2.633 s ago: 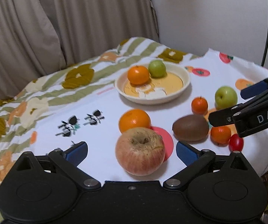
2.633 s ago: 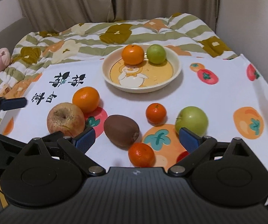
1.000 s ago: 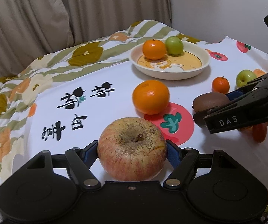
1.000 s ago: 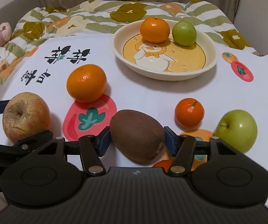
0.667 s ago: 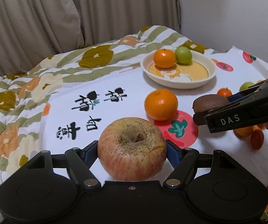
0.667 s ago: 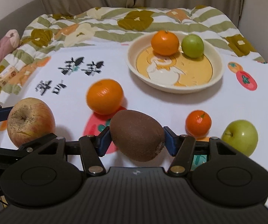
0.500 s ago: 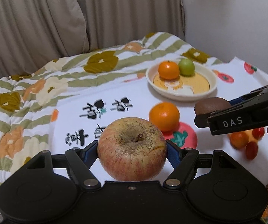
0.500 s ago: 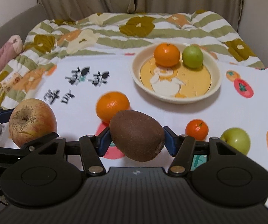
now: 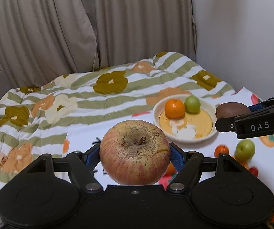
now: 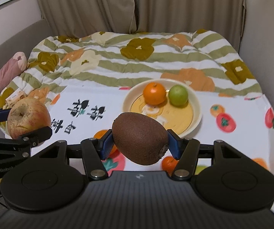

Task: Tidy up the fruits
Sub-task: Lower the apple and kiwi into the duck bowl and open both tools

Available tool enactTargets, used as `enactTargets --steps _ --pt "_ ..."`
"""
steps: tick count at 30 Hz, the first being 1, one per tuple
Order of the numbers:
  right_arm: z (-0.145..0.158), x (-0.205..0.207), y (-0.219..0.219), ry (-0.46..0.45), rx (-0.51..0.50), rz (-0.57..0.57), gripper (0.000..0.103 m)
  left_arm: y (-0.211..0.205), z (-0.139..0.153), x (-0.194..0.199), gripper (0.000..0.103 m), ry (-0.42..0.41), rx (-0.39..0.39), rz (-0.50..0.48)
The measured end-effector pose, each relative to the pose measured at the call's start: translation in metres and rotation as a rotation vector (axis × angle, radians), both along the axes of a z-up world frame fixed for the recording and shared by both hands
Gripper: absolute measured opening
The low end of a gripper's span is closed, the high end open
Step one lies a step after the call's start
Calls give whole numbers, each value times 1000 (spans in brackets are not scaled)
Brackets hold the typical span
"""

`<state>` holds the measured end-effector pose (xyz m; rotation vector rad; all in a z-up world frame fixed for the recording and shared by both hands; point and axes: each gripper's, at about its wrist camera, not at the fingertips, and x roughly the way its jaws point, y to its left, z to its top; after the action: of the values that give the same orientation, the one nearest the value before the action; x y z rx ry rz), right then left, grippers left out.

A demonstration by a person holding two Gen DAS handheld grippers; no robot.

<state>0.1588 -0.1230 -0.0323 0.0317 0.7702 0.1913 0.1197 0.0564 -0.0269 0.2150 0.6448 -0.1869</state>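
Fruit nearest each lens hides the cloth beneath: the left hand-held gripper [image 9: 135, 155] clamps a wrinkled, russeted red apple [image 9: 134, 160]; the right hand-held gripper [image 10: 139, 143] clamps a fuzzy brown kiwi [image 10: 139, 138], both held above the bed. Behind, blurred loose fruit; farther, a glossy cream bowl [image 10: 196, 103] cradles a round orange [image 10: 154, 93] and a green apple [image 10: 178, 95].

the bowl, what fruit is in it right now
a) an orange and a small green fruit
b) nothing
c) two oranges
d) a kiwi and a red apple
a: in the right wrist view the bowl holds an orange and a small green fruit side by side, while the kiwi and the red apple are each clamped in tongs above the cloth.
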Motion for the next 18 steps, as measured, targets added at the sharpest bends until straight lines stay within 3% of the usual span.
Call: enactTargets --steps 8,18 --pt "2 48 -44 6 -29 42 74 -36 5 40 78 4 -30 32" --pt "-21 110 -83 48 -32 87 74 -78 -18 92 78 52 -20 56"
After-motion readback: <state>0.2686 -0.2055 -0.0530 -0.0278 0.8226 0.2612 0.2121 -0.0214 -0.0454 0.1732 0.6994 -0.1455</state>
